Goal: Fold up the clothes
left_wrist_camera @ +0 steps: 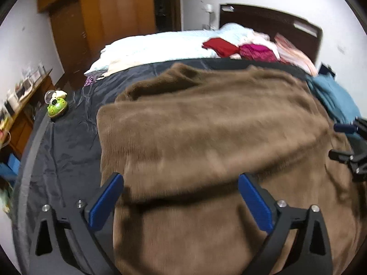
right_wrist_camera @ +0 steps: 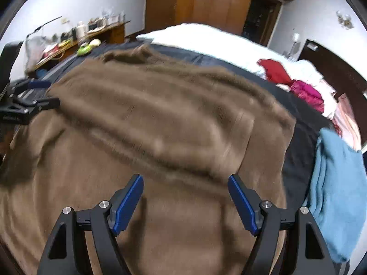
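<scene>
Left wrist view first: the left tool (left_wrist_camera: 181, 183) has its blue pads spread wide apart with nothing pinched, hovering over the near left part of a fuzzy brown garment (left_wrist_camera: 206, 137). That thing is spread across the dark sheet (left_wrist_camera: 66, 160) on the bed, with one fold already lying across its middle, by the look of the ridge just ahead of the pads. A green toy (left_wrist_camera: 57, 106) sits on the sheet well off to the left, a teal cloth (left_wrist_camera: 337, 98) is past the garment's right edge, and a red garment (left_wrist_camera: 220, 45) plus a magenta one (left_wrist_camera: 259, 52) are piled up near the headboard. The right tool (left_wrist_camera: 351, 142) pokes in at the right edge.

Right wrist view: the right tool (right_wrist_camera: 185, 197) is also apart and empty, over the near right part of the brown garment (right_wrist_camera: 160, 119). The teal cloth (right_wrist_camera: 337, 194) lies just beside the garment's right side, the left tool (right_wrist_camera: 27, 100) shows at the far left, and there's a cluttered desk (right_wrist_camera: 98, 32) behind.

My read: both tools are lining up for the next fold. To do it well, I'd drop each one onto the near edge, grab all layers and not just the top fuzz, keep the two grips level with each other, and lift together so the fold lands straight. Stay clear of the teal cloth so it doesn't get dragged in.
</scene>
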Demonstrator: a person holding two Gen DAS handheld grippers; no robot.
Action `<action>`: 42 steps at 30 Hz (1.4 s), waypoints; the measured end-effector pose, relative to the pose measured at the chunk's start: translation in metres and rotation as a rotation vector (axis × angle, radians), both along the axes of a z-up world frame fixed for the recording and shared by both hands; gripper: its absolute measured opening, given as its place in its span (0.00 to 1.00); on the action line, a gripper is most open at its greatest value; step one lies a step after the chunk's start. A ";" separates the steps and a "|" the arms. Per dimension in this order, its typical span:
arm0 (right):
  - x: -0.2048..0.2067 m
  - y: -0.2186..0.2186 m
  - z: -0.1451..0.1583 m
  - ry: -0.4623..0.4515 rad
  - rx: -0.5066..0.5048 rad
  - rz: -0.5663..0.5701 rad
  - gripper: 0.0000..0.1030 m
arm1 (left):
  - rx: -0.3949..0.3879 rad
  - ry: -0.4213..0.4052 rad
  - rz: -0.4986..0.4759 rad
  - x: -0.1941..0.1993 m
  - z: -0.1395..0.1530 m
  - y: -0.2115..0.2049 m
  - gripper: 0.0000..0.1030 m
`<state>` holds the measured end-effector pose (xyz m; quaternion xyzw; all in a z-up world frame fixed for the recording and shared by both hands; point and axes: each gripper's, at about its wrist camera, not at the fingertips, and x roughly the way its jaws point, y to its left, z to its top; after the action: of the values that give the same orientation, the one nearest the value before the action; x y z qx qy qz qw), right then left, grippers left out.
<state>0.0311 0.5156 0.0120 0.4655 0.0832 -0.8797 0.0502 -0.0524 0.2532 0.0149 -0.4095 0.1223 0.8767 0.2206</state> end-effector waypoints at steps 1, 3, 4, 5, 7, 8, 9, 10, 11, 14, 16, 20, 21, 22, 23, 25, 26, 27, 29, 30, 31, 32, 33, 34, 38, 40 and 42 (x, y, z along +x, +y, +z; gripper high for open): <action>0.006 0.000 -0.005 -0.023 -0.020 0.010 0.76 | -0.009 -0.018 -0.008 0.004 -0.005 -0.001 0.99; 0.015 -0.002 -0.017 -0.061 -0.021 0.026 0.76 | -0.020 -0.059 -0.015 0.009 -0.017 -0.002 0.99; 0.019 -0.004 -0.024 -0.073 -0.006 0.029 0.76 | -0.028 -0.076 -0.013 0.010 -0.024 -0.003 0.99; 0.022 -0.003 -0.027 -0.075 -0.006 0.027 0.76 | -0.032 -0.084 -0.010 0.011 -0.029 -0.004 0.99; 0.023 0.002 -0.028 -0.070 -0.038 0.010 0.77 | -0.033 -0.089 -0.001 0.011 -0.035 -0.006 0.99; 0.023 0.005 -0.029 -0.073 -0.050 0.004 0.79 | -0.033 -0.091 0.002 0.011 -0.037 -0.007 0.99; 0.022 0.006 -0.030 -0.072 -0.054 0.004 0.81 | -0.034 -0.094 0.002 0.011 -0.036 -0.007 0.99; 0.022 0.008 -0.031 -0.070 -0.058 0.005 0.82 | -0.035 -0.095 0.003 0.011 -0.036 -0.008 0.99; 0.022 0.009 -0.032 -0.068 -0.062 0.006 0.83 | -0.038 -0.095 0.005 0.012 -0.036 -0.008 0.99; 0.027 0.009 -0.031 -0.052 -0.064 -0.006 0.83 | -0.049 -0.094 0.013 0.018 -0.032 -0.011 0.99; 0.036 0.009 -0.028 -0.036 -0.084 -0.008 0.83 | -0.049 -0.091 0.016 0.027 -0.028 -0.015 0.99; 0.060 0.006 -0.015 0.003 -0.114 0.021 0.83 | -0.051 -0.087 0.016 0.044 -0.022 -0.019 0.99; 0.064 0.006 -0.014 0.006 -0.117 0.027 0.83 | -0.054 -0.087 0.015 0.049 -0.021 -0.020 0.99; 0.070 0.005 -0.013 0.008 -0.123 0.035 0.83 | -0.055 -0.087 0.013 0.056 -0.019 -0.021 0.99; 0.076 0.003 -0.012 0.006 -0.131 0.043 0.83 | -0.054 -0.087 0.010 0.062 -0.018 -0.022 0.99; 0.088 -0.003 -0.011 -0.006 -0.148 0.058 0.83 | -0.043 -0.085 0.001 0.077 -0.014 -0.024 0.99; 0.093 -0.004 -0.012 -0.012 -0.156 0.066 0.83 | -0.039 -0.082 -0.004 0.085 -0.012 -0.026 0.99; 0.099 -0.006 -0.013 -0.018 -0.164 0.074 0.83 | -0.038 -0.077 -0.011 0.093 -0.010 -0.028 0.99; 0.113 -0.009 -0.013 -0.017 -0.165 0.091 0.83 | -0.036 -0.067 -0.025 0.110 -0.006 -0.032 0.99; 0.117 -0.009 -0.013 -0.015 -0.166 0.097 0.83 | -0.036 -0.062 -0.035 0.118 -0.004 -0.035 0.99; 0.122 -0.009 -0.014 -0.014 -0.172 0.105 0.83 | -0.028 -0.061 -0.052 0.127 -0.002 -0.038 0.99; 0.126 -0.010 -0.016 -0.015 -0.178 0.110 0.83 | -0.015 -0.063 -0.072 0.137 0.000 -0.041 0.99; 0.128 -0.010 -0.018 -0.017 -0.178 0.111 0.83 | -0.005 -0.062 -0.089 0.145 0.001 -0.044 0.99; 0.130 -0.011 -0.021 -0.019 -0.172 0.109 0.83 | 0.005 -0.061 -0.109 0.154 0.003 -0.047 0.99; 0.129 -0.009 -0.028 -0.018 -0.161 0.080 0.83 | 0.017 -0.032 -0.206 0.196 0.012 -0.061 0.99; 0.129 -0.010 -0.028 -0.016 -0.149 0.070 0.83 | 0.003 0.000 -0.240 0.216 0.017 -0.067 0.99; 0.129 -0.012 -0.029 -0.013 -0.130 0.068 0.84 | -0.010 0.034 -0.262 0.235 0.022 -0.075 0.99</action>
<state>0.1602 0.5037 -0.0174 0.4640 0.0414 -0.8779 0.1109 0.1826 0.1780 0.0370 -0.3762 0.1827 0.8466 0.3291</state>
